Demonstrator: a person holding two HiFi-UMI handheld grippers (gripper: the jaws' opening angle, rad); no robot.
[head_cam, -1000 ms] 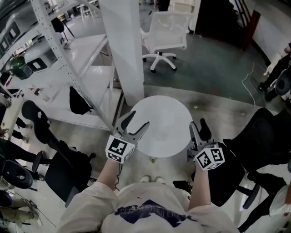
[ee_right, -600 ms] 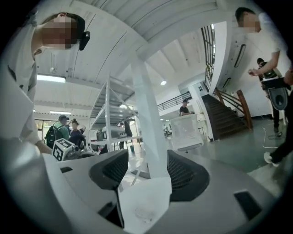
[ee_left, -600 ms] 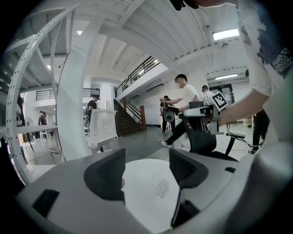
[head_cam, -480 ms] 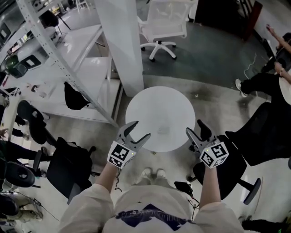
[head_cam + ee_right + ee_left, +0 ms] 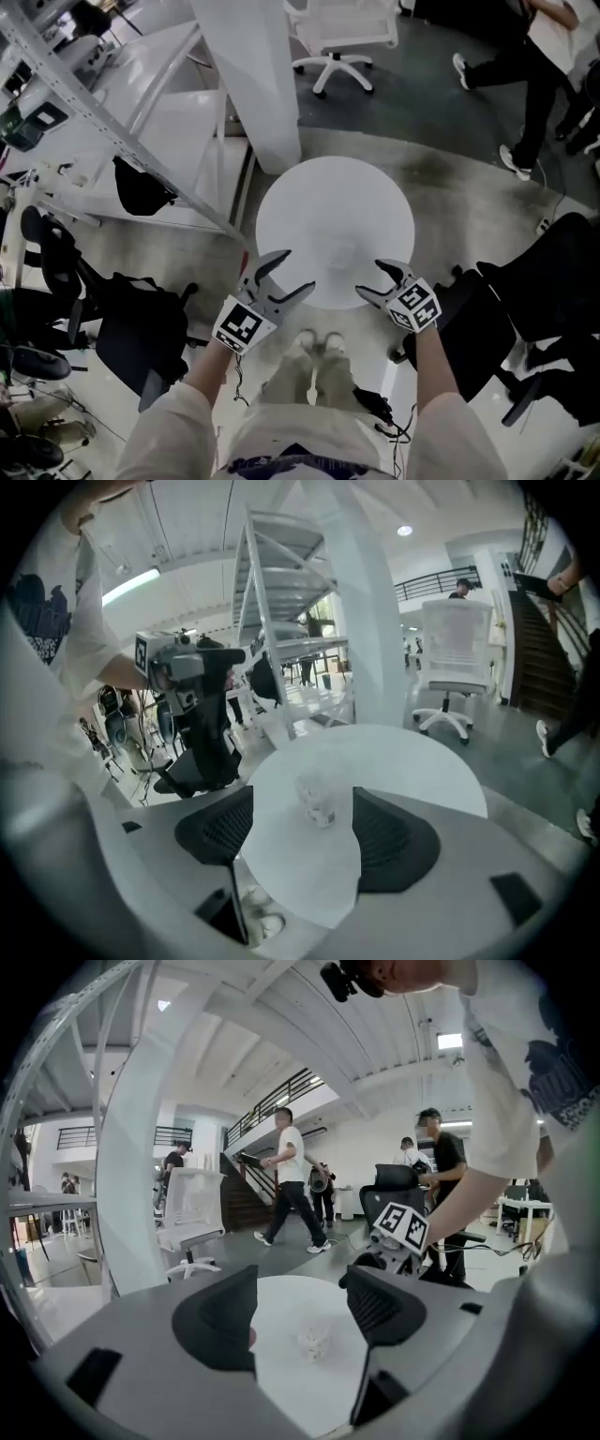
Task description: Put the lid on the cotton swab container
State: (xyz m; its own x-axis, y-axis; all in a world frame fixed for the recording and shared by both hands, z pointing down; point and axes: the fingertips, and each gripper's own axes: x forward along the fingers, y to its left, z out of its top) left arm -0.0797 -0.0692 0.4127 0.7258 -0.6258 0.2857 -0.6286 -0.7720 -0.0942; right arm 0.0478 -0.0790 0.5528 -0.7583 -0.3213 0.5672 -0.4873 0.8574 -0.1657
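A small clear cotton swab container [image 5: 339, 251] stands on the round white table [image 5: 309, 202], toward its near side. I cannot make out a separate lid. My left gripper [image 5: 289, 274] hovers at the table's near left edge, open and empty. My right gripper [image 5: 372, 279] is at the near right edge, its jaws opening with nothing between them. In the left gripper view the container [image 5: 314, 1340] lies ahead between the open jaws of the gripper [image 5: 300, 1288]. The right gripper view shows the container [image 5: 319, 799] a short way beyond the gripper [image 5: 302, 806].
A white pillar [image 5: 248, 75] and metal shelving [image 5: 112, 103] stand behind the table to the left. A white office chair [image 5: 342, 37] is at the back, and black chairs [image 5: 141, 328] flank me on both sides. A person [image 5: 525, 56] walks at the far right.
Both grippers have come in toward the table's near edge. The right gripper has turned inward and its jaws have spread wider. The view has shifted, and the table sits higher in it.
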